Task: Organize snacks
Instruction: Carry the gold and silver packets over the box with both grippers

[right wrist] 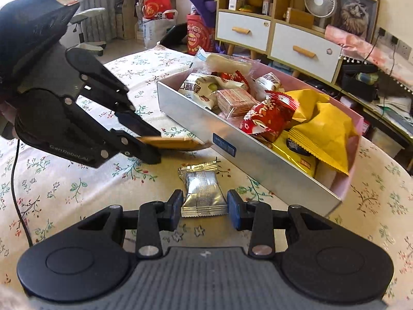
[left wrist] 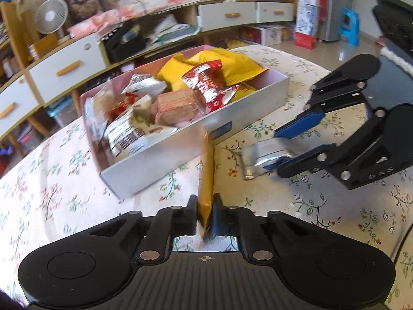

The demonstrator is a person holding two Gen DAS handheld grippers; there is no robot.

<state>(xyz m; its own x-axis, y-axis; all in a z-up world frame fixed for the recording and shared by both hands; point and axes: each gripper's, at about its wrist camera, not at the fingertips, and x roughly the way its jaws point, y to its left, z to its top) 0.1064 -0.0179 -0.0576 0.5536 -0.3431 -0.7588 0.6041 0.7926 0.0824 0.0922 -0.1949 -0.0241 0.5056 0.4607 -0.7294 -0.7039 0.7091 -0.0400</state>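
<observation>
A grey box (left wrist: 180,152) (right wrist: 201,126) with a pink inside holds several snack packs: yellow bags, a red pack, wafers, white packs. My left gripper (left wrist: 205,214) is shut on a flat gold snack packet (left wrist: 206,178) held edge-up near the box's front wall; in the right wrist view the packet (right wrist: 170,142) sticks out of that gripper (right wrist: 151,146) towards the box. My right gripper (right wrist: 205,210) is open, its blue pads on either side of a silver foil snack pack (right wrist: 204,193) lying on the tablecloth. The left wrist view shows this pack (left wrist: 260,159) between the right gripper's fingers (left wrist: 296,126).
The table has a floral cloth (left wrist: 64,193) (right wrist: 64,193). Shelves and white drawers (left wrist: 64,62) (right wrist: 304,49) stand behind it, with a fan (right wrist: 320,2), a framed picture and cartons. A black cable (right wrist: 15,180) lies on the cloth at the left.
</observation>
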